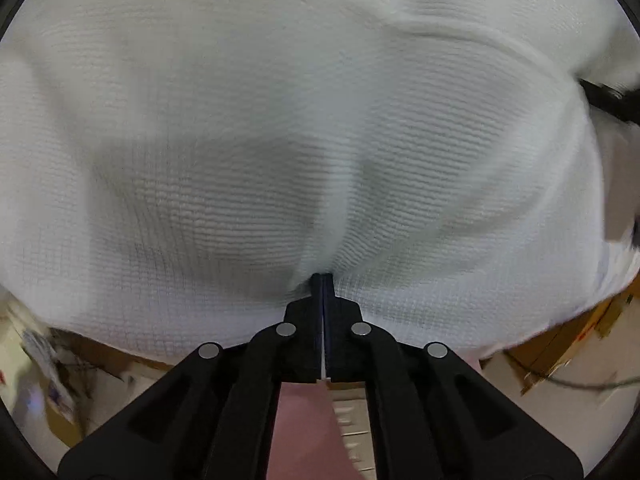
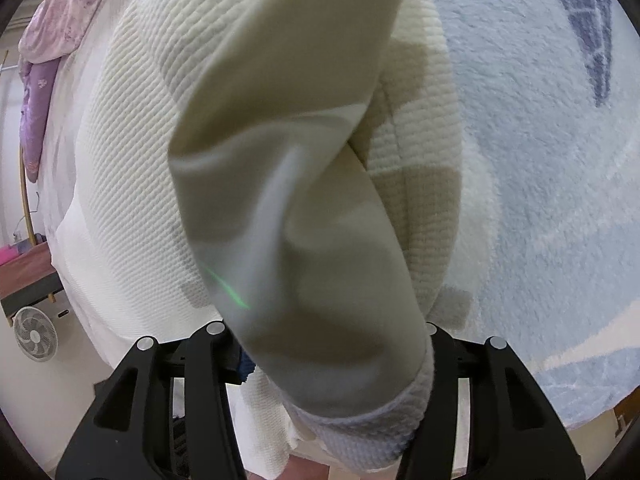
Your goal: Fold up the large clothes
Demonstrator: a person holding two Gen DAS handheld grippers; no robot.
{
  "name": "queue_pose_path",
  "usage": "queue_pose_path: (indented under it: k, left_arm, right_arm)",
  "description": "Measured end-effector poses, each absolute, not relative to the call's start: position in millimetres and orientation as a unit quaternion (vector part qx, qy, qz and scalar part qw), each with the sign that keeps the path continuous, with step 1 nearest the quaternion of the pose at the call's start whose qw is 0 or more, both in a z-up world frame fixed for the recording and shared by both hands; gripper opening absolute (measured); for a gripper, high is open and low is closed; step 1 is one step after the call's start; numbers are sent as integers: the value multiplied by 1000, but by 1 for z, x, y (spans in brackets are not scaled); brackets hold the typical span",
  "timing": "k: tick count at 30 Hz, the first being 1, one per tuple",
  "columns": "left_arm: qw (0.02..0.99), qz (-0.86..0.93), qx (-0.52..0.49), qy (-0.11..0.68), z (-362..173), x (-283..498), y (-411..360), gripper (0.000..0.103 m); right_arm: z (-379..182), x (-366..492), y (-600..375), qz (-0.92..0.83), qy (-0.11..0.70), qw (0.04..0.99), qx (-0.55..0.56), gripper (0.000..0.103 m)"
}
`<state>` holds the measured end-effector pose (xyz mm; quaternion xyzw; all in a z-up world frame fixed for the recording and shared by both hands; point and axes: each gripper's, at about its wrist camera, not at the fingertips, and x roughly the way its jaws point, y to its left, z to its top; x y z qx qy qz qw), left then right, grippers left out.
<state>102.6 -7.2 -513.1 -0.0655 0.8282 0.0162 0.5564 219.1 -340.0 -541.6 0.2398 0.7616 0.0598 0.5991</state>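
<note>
My left gripper (image 1: pixel 322 280) has its jaws pressed together on a pinch of the white knitted garment (image 1: pixel 304 120), which billows ahead of the fingers and fills nearly the whole left wrist view. Below its hem I can pick out brown cardboard boxes (image 1: pixel 568 340) to the right, a cable beside them and blurred clutter to the left; a dark object cuts in at the far right edge, too smeared to name. My right gripper (image 2: pixel 328 344) stands partly open, and a thick fold of the same garment (image 2: pixel 280 160) drapes over it, so its fingertips are buried and I cannot tell whether the pads press the cloth. That fold blocks the middle of the right wrist view and is blurred up close. To the right of it lies a fluffy pale blue blanket (image 2: pixel 540 200) under the garment; to the left, a pink and purple floral quilt (image 2: pixel 52 40) and, lower, a small white fan (image 2: pixel 35 338).
</note>
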Motion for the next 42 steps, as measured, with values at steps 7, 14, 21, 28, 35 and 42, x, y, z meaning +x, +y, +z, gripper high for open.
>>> queue_pose_path:
  k: [7,14,21,28,35,42]
  left_arm:
    - [583,19,-63,810,-509,130,-8,1]
    - [597,8,-61,800,-521,134,-12,2]
    - [623,-18,-140,770,-481,120,25,1]
    - [688,0,-170,705,-391,113,108,1]
    - [712,58,-180,676,-361,76,164,1]
    - [700,71,-212,678,-357,45,236,21]
  right_arm:
    - [-529,218,-297,44,744,616,256,21]
    - [-450,223,-274,105,704,658,246,15]
    - [-355,229,-185,221,672,682,185,15]
    - [-321,227,-54,289,688,661,77,15]
    - [-374,247,47,241,726,638,86,20]
    - [-358,263,74,325,698,602,212,68]
